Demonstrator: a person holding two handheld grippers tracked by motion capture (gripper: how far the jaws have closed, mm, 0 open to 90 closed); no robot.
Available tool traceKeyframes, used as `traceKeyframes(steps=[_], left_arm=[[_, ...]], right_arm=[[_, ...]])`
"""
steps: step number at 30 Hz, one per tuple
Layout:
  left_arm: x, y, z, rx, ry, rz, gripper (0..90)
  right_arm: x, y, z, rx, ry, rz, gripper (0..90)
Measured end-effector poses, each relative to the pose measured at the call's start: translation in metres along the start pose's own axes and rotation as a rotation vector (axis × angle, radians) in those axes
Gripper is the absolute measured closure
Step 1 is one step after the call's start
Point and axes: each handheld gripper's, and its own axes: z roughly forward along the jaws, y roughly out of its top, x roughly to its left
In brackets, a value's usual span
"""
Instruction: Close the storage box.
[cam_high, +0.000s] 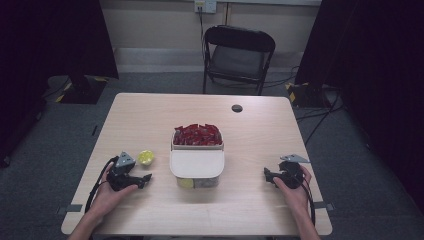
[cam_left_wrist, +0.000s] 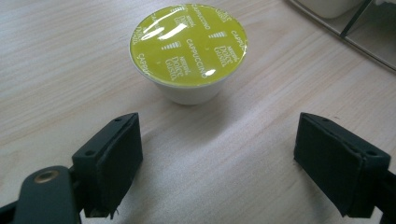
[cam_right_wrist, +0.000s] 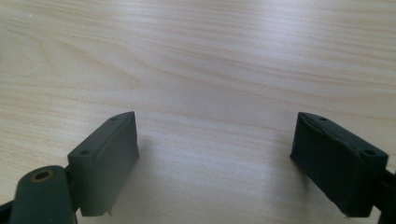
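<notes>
A yellow-green coffee capsule (cam_high: 146, 157) (cam_left_wrist: 187, 46) with a foil lid stands on the light wood table (cam_high: 150, 115), just left of the clear container (cam_high: 196, 162). My left gripper (cam_high: 145, 180) (cam_left_wrist: 224, 158) rests low on the table a little in front of the capsule, jaws wide open and empty. The container's far compartment is full of red packets (cam_high: 198, 135); a white lid (cam_high: 196, 163) covers its near part, with a yellow capsule (cam_high: 185, 183) seen through the front wall. Over bare wood at the right, my right gripper (cam_high: 267, 176) (cam_right_wrist: 219, 158) stands open and empty.
A small dark round hole (cam_high: 237, 108) marks the table's far side. A black folding chair (cam_high: 237, 55) stands beyond the table, and dark curtains hang at both sides. The container's clear wall (cam_left_wrist: 364, 32) crosses the top right corner of the left gripper view.
</notes>
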Motion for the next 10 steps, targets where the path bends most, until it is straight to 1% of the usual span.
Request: traceKeyframes(steps=[10], left_arm=[[0.0001,0.0,-0.0001,0.002,-0.001,0.001,15.0]], right_arm=[[0.0002,-0.0001,-0.0002,0.001,-0.002,0.0,14.0]])
